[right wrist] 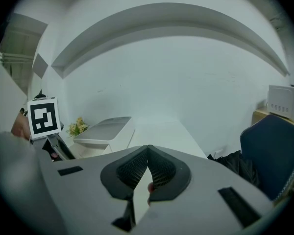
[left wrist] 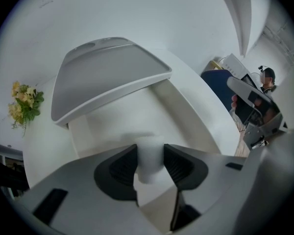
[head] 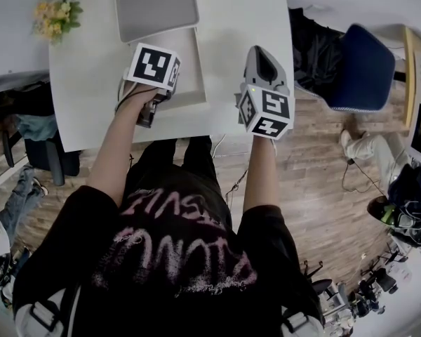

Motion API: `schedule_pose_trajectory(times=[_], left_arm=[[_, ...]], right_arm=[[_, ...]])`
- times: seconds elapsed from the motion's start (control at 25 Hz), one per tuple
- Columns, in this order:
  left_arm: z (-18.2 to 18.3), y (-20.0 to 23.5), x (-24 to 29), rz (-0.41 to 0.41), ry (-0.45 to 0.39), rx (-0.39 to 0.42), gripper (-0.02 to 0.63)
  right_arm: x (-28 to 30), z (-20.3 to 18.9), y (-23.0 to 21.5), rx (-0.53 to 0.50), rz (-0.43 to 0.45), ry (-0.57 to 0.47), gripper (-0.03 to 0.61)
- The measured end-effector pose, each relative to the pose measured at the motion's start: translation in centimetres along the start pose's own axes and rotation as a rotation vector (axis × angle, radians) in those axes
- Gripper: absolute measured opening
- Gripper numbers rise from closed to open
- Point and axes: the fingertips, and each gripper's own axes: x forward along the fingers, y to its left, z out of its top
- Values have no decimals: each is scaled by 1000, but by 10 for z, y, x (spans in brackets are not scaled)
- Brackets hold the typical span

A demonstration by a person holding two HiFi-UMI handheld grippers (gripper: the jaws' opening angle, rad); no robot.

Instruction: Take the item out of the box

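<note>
Table (head: 238, 20) lies bare right of open box (head: 194, 62).

White table (head: 238, 20) bears an open white box (head: 187, 65) and yellow flowers (head: 55, 17)

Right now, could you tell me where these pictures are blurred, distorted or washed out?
Head view: even light, edges bent, white table nearly blown out. Left gripper view: heavy fisheye, dark corners; the white item between the pads is soft, blending into the white box. Right gripper view: fisheye bows the wall; nearby pads slightly soft.
</note>
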Motion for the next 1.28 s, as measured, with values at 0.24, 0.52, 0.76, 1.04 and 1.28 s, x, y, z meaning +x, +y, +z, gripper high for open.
schedule_pose_trajectory(times=[0.24, 0.52, 0.76, 1.04, 1.28], left_arm=[[1, -6, -7, -36, -69, 14, 166], [4, -10, -23, -36, -177, 65, 165], [10, -8, -43, -12, -272, 108, 165], [12, -10, -68, -34, -370, 109, 166], [18, -9, -95, -25, -452, 132, 166]], right_arm=[[-7, -1, 5, 2, 6, -3, 9], [-17, 6, 10, -9, 6, -19, 9], [-26, 15, 16, -14, 9, -38, 9], [-37, 29, 25, -17, 15, -68, 9], [-46, 40, 31, -27, 18, -86, 9]])
